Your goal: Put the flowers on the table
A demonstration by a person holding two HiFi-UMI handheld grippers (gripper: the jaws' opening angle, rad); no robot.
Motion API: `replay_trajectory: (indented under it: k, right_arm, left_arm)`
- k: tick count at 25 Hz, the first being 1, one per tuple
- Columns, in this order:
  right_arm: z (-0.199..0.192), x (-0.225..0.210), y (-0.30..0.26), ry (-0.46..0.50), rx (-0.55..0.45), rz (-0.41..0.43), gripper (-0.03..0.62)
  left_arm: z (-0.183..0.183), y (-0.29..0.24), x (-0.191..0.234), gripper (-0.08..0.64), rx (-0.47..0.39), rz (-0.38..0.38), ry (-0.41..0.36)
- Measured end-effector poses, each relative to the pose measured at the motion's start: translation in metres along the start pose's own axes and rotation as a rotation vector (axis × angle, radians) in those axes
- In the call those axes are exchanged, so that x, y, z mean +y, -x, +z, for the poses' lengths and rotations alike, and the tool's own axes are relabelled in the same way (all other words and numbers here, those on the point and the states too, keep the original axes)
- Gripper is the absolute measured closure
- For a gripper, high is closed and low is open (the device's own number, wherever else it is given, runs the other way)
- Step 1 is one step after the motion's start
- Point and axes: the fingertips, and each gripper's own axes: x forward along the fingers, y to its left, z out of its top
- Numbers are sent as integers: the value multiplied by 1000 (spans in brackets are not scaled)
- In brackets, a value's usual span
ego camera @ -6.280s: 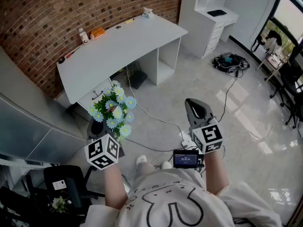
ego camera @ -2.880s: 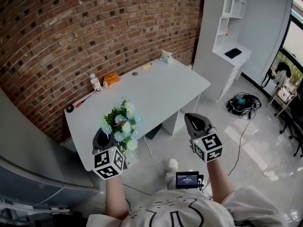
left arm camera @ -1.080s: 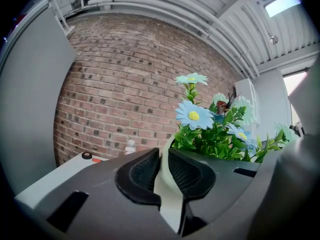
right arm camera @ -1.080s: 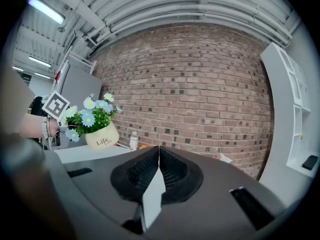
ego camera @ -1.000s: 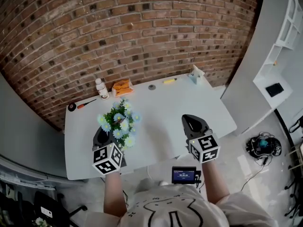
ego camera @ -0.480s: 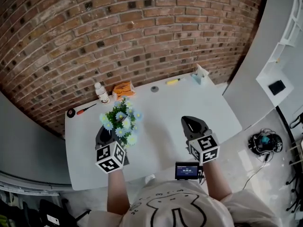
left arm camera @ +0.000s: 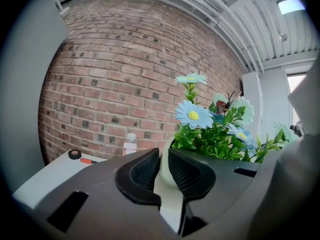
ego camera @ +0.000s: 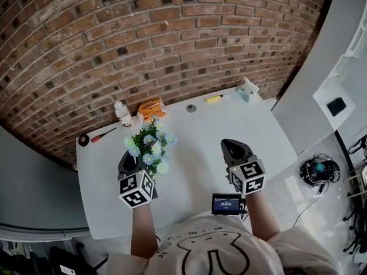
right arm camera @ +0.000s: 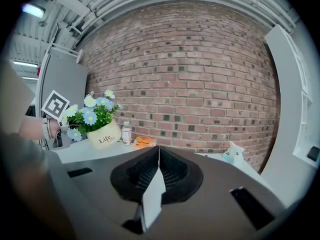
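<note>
The flowers (right arm camera: 92,115) are pale blue and white daisies with yellow centres over green leaves, set in a cream pot (right arm camera: 104,135) printed "Life". The left gripper (left arm camera: 164,156) pinches the pot's rim between its 2 jaws over the left part of the white table (ego camera: 212,125), near the bottle (ego camera: 122,114) at the table's back edge; whether the base touches the table cannot be told. The right gripper (right arm camera: 158,151) hovers over the table's right part, jaws pressed together on nothing.

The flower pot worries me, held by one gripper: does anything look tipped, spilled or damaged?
Nothing stands out. The flower pot is about upright, its rim pinched in the left gripper; no soil or water shows on the table.
</note>
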Motion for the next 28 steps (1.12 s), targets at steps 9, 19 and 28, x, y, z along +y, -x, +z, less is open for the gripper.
replay_trajectory:
  k: [9,19,28]
  right_arm:
    - [-9,15,-26,-29,37,-23,575]
    - [-30,8,-39,-17,99,18,575]
    - [-43,-13,-62,-12,128,72,575]
  left_arm:
    - [-18,-18,19,499,51,-34,-17]
    - [-47,-28,14,499,81,-11,-8]
    - [-67,-41,11,499,111,45,5]
